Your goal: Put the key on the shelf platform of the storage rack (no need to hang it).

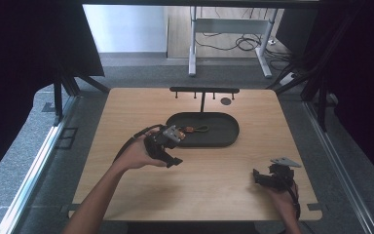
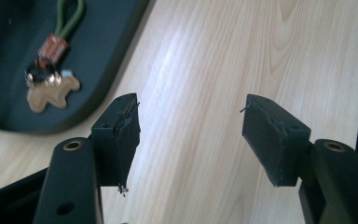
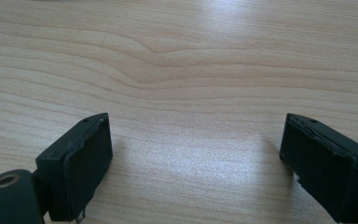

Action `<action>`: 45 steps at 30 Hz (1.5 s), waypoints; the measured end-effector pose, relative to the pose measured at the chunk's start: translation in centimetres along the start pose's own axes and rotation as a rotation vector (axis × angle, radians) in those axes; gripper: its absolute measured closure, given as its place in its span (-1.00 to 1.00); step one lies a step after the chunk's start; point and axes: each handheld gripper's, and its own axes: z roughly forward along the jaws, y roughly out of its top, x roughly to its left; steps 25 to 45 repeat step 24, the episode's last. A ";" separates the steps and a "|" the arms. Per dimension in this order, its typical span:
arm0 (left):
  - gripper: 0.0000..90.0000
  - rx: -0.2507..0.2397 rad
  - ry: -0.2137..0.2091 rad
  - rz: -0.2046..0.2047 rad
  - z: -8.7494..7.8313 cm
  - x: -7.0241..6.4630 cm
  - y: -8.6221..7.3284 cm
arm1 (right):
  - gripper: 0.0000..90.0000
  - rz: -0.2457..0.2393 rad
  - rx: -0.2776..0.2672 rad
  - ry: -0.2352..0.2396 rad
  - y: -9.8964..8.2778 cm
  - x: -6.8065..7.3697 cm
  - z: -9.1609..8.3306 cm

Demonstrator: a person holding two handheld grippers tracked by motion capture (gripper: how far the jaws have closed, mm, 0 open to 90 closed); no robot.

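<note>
Right now the left gripper (image 1: 168, 146) hangs just beside the near-left end of the dark oval tray (image 1: 224, 139), its jaws spread wide with nothing between them, and the keyring (image 2: 51, 77) lies inside that tray, a tan animal-shaped tag with a brown collar and a green cord loop running away from it. From where I stand this looks like the reach for the keyring, with the grasp not yet made. In the left gripper view the tag sits up and to the left of the jaws, so to my eye the hand needs to swing over the tray rim and line the gap up with the brown collar, where the piece looks thickest; the flat tag would likely slip if pinched edge-on against the tray floor. Coming down from above rather than skimming sideways should keep the lower jaw from catching the rim and shoving the tray across the bench (image 1: 209, 185). The right gripper (image 1: 268, 176) rests low near the front-right of the bench, jaws equally wide and empty over bare wood, well apart from the tray. A black hook rack (image 1: 203, 90) stands behind the tray.
</note>
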 end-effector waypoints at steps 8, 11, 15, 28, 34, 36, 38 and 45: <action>-0.18 -0.004 0.015 -0.028 0.6 -2.0 -3.0 | -0.79 0.003 0.000 -0.001 0.0 0.0 0.0; -0.18 -0.010 0.014 -0.055 1.0 -2.6 -4.5 | -0.79 0.004 0.000 -0.002 0.0 0.0 0.0; -0.18 -0.013 0.011 -0.079 1.6 -2.9 -5.3 | -0.79 0.009 0.000 -0.003 0.0 0.1 0.0; -0.22 -0.007 0.043 -0.117 2.1 -2.9 -5.9 | -0.79 0.009 0.000 -0.004 0.0 0.0 0.0; -0.22 -0.007 0.043 -0.117 2.1 -2.9 -5.9 | -0.79 0.009 0.000 -0.004 0.0 0.0 0.0; -0.22 -0.007 0.043 -0.117 2.1 -2.9 -5.9 | -0.79 0.009 0.000 -0.004 0.0 0.0 0.0; -0.22 -0.007 0.043 -0.117 2.1 -2.9 -5.9 | -0.79 0.009 0.000 -0.004 0.0 0.0 0.0; -0.22 -0.007 0.043 -0.117 2.1 -2.9 -5.9 | -0.79 0.009 0.000 -0.004 0.0 0.0 0.0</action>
